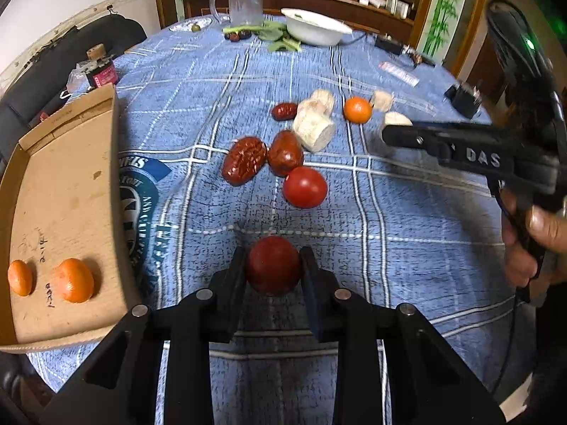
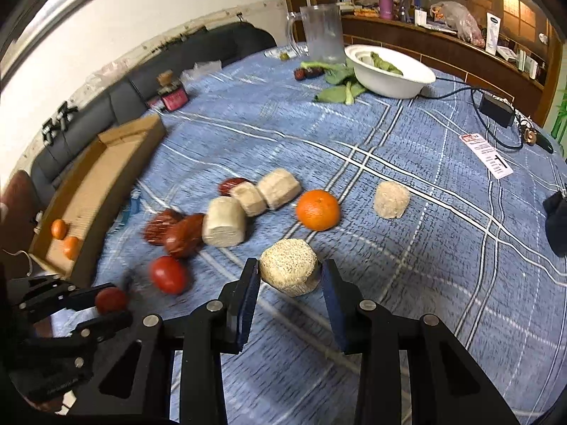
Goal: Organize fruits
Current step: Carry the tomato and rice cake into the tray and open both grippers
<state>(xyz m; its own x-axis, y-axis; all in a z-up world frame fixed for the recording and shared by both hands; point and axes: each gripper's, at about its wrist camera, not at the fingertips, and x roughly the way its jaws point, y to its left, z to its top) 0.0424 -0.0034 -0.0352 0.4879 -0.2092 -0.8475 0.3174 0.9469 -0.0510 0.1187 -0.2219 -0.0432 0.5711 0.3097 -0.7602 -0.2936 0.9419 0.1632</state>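
Red fruit gripped in the left gripper, just above the cloth.
Both pads press its round sides at the middle; it looks smooth and firm, perhaps slippery, so a gentle hold at the widest part is best. Right gripper stands around a beige rough chunk, but I cannot tell if it is clamped. Box with two oranges waits at left.

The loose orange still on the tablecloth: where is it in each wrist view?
Left wrist: orange upper right of centre, beside the pale chunks.
Right wrist: orange at centre, above the chunk between the right gripper's fingers.
Shared landmark: white bowl at the far edge.
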